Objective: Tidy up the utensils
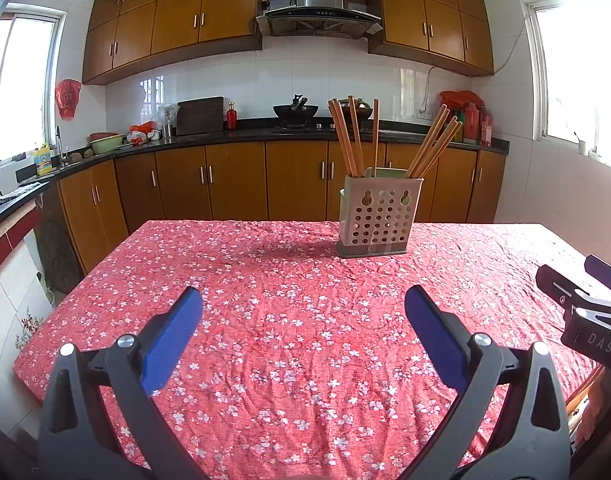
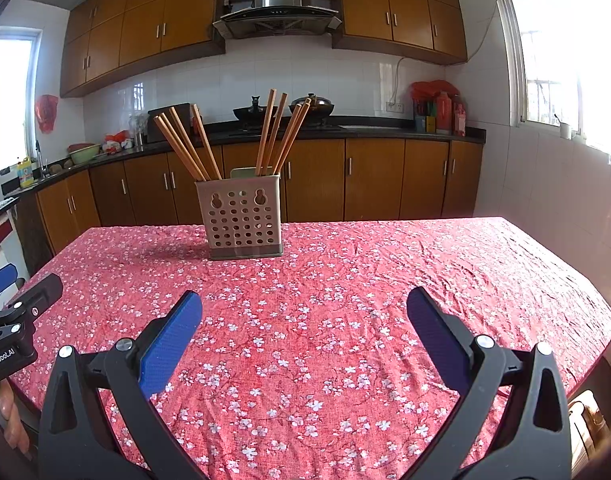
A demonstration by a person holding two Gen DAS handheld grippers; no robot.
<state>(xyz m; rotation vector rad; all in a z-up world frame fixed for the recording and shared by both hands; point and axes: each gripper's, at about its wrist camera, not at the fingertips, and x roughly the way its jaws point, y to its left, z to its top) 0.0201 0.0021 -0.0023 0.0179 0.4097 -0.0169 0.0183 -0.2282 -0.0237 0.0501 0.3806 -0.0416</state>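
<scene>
A beige perforated utensil holder (image 1: 377, 216) stands upright on the far part of the table, also in the right wrist view (image 2: 243, 218). Several wooden chopsticks (image 1: 353, 136) stand in it in two bunches, leaning apart (image 2: 185, 146). My left gripper (image 1: 303, 300) is open and empty, low over the near part of the table, well short of the holder. My right gripper (image 2: 303, 304) is open and empty, beside the left one. The right gripper shows at the right edge of the left wrist view (image 1: 585, 304); the left gripper shows at the left edge of the right wrist view (image 2: 13, 312).
The table has a red floral cloth (image 1: 297, 352), wrinkled at the far right (image 2: 465, 256). Behind it run brown kitchen cabinets and a dark counter (image 1: 245, 136) with woks, bottles and bowls. Windows are on both sides.
</scene>
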